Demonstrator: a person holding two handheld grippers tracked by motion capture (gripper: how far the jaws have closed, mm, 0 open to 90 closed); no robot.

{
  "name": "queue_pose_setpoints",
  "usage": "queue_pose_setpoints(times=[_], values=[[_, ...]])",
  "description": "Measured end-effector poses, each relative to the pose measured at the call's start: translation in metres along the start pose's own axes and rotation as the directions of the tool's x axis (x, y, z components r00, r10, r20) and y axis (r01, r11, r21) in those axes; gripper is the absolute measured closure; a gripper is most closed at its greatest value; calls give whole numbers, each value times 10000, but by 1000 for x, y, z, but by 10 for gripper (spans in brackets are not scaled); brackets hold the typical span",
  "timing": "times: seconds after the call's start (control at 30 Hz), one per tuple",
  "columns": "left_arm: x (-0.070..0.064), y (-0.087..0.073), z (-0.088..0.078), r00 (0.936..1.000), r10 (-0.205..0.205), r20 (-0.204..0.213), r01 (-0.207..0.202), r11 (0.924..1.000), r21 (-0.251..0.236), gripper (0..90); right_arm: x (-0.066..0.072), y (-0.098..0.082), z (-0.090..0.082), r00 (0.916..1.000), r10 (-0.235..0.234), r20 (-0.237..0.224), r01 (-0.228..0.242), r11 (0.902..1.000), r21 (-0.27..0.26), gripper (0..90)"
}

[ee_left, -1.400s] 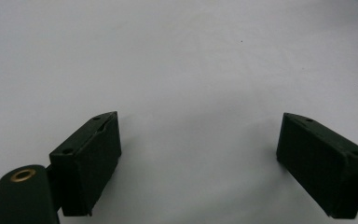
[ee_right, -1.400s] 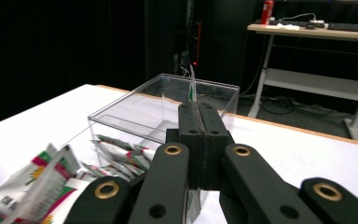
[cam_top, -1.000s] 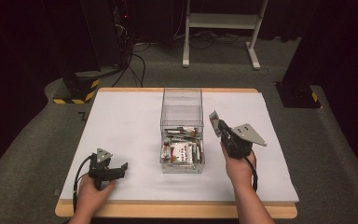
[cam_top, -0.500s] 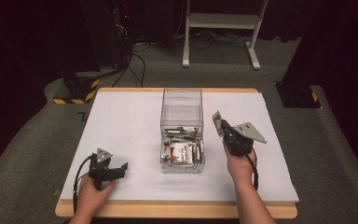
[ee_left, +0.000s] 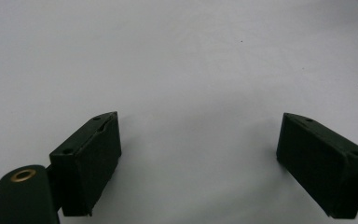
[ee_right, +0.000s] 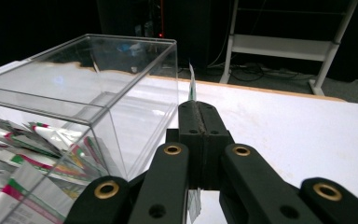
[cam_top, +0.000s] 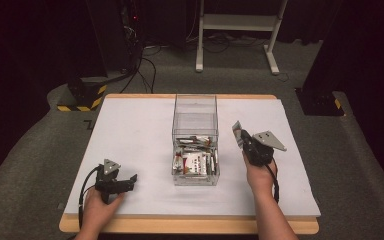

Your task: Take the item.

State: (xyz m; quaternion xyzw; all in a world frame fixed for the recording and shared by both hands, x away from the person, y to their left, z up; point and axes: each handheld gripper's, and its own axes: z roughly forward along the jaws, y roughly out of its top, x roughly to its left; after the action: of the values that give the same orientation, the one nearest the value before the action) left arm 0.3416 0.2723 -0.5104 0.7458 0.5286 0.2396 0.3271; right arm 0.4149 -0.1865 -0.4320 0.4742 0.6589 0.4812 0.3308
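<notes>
A clear plastic box (cam_top: 195,120) stands mid-table, its near half filled with several foil packets (cam_top: 194,161). To its right my right gripper (cam_top: 240,137) is held above the white table top, shut on one thin packet (cam_top: 236,133) that sticks up from the jaws. In the right gripper view the jaws are pressed together on that packet (ee_right: 192,84), beside the box wall (ee_right: 140,121). My left gripper (cam_top: 130,181) rests low at the table's front left, open. In the left gripper view its fingers (ee_left: 91,158) stand wide apart over bare white surface.
The white table top (cam_top: 130,135) has a wooden rim at the front. A yellow-black striped block (cam_top: 87,97) sits off the back left corner. A white metal stand (cam_top: 240,30) and cables lie on the floor behind.
My right gripper with the packet has drifted a little to the right and down, away from the box. The left gripper has stayed where it was.
</notes>
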Motion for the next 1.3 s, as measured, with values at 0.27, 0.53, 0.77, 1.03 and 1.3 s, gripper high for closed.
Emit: queue_pose_setpoints(times=[0.27, 0.53, 0.77, 1.03, 1.3], values=[[0, 0, 0, 10000, -4, -1, 4, 10000, -5, 140, -6, -6, 6, 9998, 161, 123, -163, 9996, 222, 900], [0, 0, 0, 10000, -10, 5, 10, 10000, 7, 139, -7, -13, 13, 9996, 227, 165, -237, 9980, 589, 900], [0, 0, 0, 10000, -4, -4, 4, 10000, 3, 140, -10, -22, 21, 9994, 223, 252, -247, 9948, 988, 900], [0, 0, 0, 10000, -14, 4, 14, 10000, 5, 139, -14, -29, 30, 9991, 261, 343, -307, 9897, 1401, 900], [0, 0, 0, 10000, -9, 5, 9, 10000, 3, 139, -14, -32, 32, 9987, 282, 427, -346, 9869, 1578, 900]])
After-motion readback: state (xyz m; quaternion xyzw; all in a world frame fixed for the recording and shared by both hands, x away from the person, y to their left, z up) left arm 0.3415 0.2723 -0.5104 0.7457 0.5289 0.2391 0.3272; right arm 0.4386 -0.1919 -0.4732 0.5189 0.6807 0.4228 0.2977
